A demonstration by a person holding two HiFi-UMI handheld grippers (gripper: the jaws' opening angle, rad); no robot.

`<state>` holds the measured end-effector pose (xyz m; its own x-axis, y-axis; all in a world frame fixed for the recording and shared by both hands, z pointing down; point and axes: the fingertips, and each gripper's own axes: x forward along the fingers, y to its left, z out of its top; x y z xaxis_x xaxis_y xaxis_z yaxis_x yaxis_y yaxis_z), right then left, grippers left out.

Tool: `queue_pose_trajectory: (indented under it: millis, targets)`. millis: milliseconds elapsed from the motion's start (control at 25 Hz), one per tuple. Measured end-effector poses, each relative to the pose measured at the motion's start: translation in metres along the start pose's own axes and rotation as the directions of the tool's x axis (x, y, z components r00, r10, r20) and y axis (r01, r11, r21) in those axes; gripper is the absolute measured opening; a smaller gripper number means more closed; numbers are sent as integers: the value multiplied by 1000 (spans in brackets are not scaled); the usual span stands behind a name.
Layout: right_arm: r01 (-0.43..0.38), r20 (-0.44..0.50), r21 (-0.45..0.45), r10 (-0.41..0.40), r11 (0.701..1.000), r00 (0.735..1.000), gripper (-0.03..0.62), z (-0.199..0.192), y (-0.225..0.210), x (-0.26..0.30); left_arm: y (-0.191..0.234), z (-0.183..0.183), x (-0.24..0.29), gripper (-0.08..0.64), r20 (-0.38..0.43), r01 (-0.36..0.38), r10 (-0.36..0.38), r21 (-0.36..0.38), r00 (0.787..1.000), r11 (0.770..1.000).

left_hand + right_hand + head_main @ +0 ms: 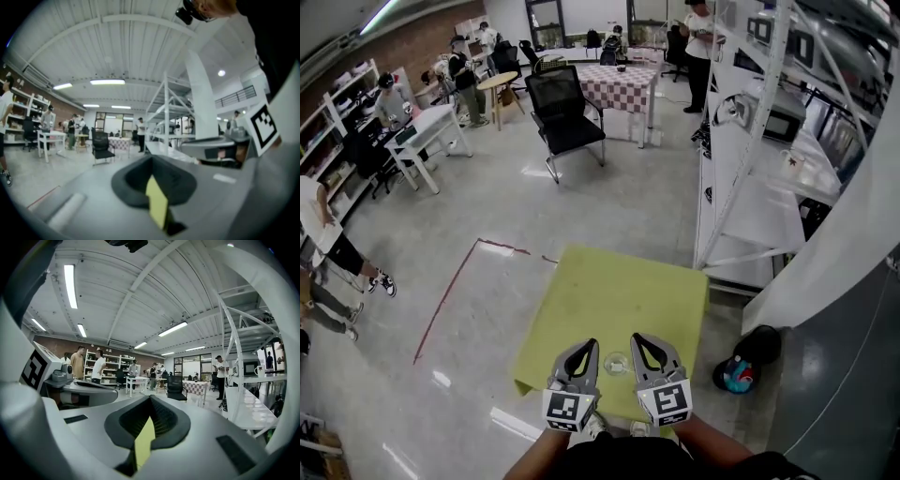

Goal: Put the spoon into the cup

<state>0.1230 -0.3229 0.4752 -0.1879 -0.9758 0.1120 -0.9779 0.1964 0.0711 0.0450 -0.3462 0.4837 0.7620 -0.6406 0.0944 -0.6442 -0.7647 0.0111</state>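
A small clear cup [617, 363] stands on the yellow-green table [619, 300], near its front edge. My left gripper [586, 346] is just left of the cup and my right gripper [639, 340] just right of it, both pointing away from me. Each has its jaws together at the tips with nothing held. The left gripper view shows the left gripper [152, 157] shut, with a sliver of yellow table through the hollow. The right gripper [150, 397] looks the same in its own view. I see no spoon in any view.
White shelving [750, 187] runs along the right, close to the table's far right corner. A dark bag with a blue and red item [741, 371] lies on the floor at the right. A black chair [565, 117] stands further off. People are at the far left.
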Motion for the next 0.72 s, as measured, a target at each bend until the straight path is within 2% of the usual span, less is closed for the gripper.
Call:
queue_pose_trajectory:
  millis: [720]
  targets:
    - [5,10,-19,-5,1000,1000,6,1,4,-4,12,-2,-14,6,15,-39,40,-27,999,999]
